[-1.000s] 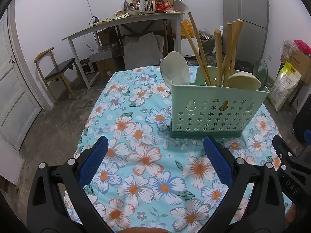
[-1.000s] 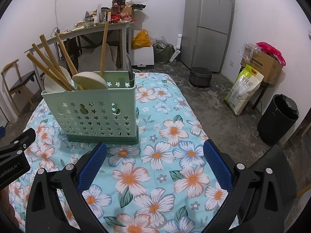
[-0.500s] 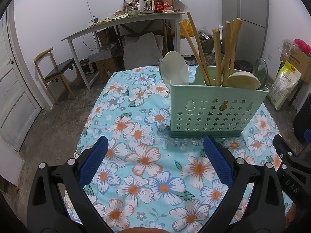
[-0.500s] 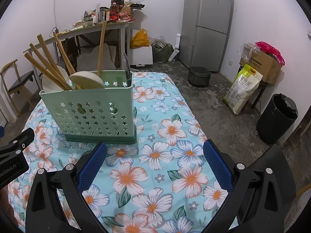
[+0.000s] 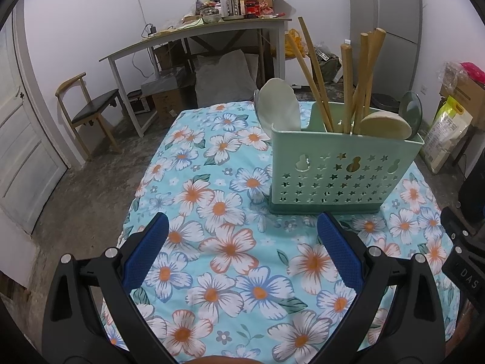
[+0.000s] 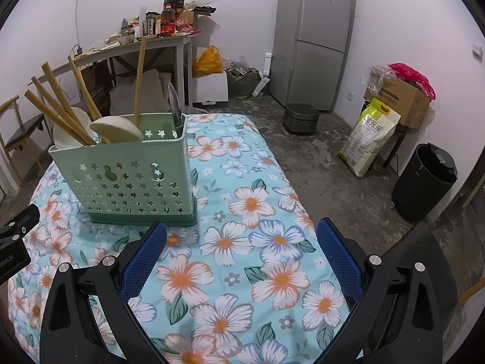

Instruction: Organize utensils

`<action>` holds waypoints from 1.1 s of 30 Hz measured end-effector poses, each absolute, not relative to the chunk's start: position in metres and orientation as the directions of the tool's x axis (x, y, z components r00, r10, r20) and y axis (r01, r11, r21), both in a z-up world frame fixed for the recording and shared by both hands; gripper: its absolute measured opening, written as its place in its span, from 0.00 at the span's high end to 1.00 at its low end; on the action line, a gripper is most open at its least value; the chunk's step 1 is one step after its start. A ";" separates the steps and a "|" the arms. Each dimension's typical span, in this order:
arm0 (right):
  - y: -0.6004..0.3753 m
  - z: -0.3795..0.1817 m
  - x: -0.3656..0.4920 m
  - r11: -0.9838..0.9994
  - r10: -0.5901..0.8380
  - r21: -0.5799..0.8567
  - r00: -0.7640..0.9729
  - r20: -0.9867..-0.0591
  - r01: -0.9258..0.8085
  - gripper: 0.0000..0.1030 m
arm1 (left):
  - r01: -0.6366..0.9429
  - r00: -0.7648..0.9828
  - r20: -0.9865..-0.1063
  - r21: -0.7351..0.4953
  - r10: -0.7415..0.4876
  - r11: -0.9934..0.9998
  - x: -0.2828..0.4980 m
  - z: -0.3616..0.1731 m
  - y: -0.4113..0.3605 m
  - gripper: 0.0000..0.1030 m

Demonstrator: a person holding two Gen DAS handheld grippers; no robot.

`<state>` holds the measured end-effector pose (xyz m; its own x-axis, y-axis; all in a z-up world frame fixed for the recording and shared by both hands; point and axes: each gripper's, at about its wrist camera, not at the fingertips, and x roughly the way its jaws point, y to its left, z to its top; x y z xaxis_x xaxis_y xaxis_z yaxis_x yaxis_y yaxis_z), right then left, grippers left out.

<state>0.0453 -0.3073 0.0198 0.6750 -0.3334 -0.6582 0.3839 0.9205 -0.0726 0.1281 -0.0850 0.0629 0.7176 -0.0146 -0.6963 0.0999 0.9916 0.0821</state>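
Left gripper (image 5: 242,230) jaws wide, empty, right gripper (image 6: 241,233) likewise

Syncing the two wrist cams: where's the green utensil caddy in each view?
Left wrist: utensil caddy sits right of centre, beyond the open left gripper.
Right wrist: caddy sits left of centre, beyond the open right gripper's left finger.
Shared landmark: grey fridge against the back wall, top right in the left view.
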 end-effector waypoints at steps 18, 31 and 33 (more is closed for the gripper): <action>-0.304 0.019 0.047 0.926 -0.326 -0.078 0.678 -0.659 0.370 0.06 | 0.101 0.723 -0.691 0.083 -0.015 0.991 0.128 0.063 -0.085 0.08; -0.303 0.020 0.048 0.927 -0.326 -0.081 0.681 -0.656 0.366 0.06 | 0.101 0.732 -0.681 0.090 -0.013 0.991 0.127 0.065 -0.086 0.08; -0.302 0.021 0.048 0.928 -0.325 -0.081 0.682 -0.655 0.364 0.06 | 0.102 0.731 -0.683 0.090 -0.013 0.991 0.127 0.065 -0.086 0.08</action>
<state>0.0479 -0.3022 0.0206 0.6818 -0.3253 -0.6552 0.3643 0.9277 -0.0814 0.1272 -0.0859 0.0648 0.7305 -0.0131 -0.6828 0.1020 0.9907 0.0901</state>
